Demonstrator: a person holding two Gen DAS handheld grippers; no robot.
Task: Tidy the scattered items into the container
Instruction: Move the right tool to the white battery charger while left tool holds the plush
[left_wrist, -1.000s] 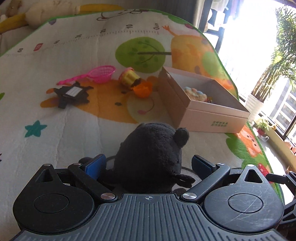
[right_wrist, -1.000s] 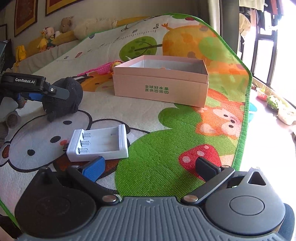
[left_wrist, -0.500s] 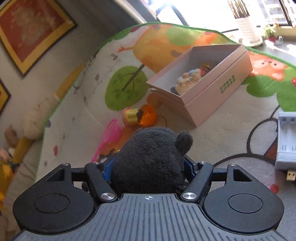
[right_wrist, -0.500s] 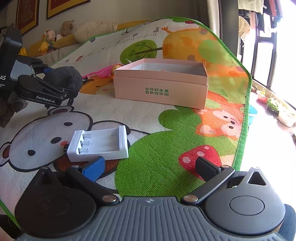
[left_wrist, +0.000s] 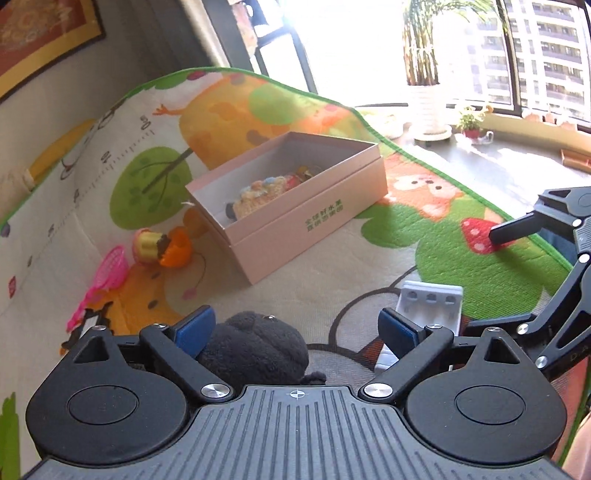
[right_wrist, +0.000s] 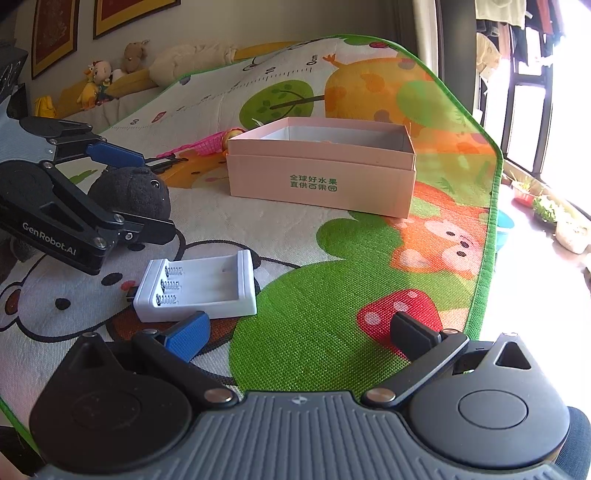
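Observation:
A black plush toy lies between the fingers of my left gripper, close to the left finger; the jaws stand wide apart. It also shows in the right wrist view, with the left gripper around it. The open pink box holds a knitted toy and stands beyond; it also shows in the right wrist view. A white battery charger lies just ahead of my open, empty right gripper.
A yellow and orange toy cup, a pink toy net and a black flat toy lie left of the box on the play mat. Stuffed toys sit at the far wall. Plant pots stand by the window.
My left gripper was shut on the black plush toy and lifted; now its jaws are wide open and the plush lies low between them, nearer the charger. The right gripper has barely moved.

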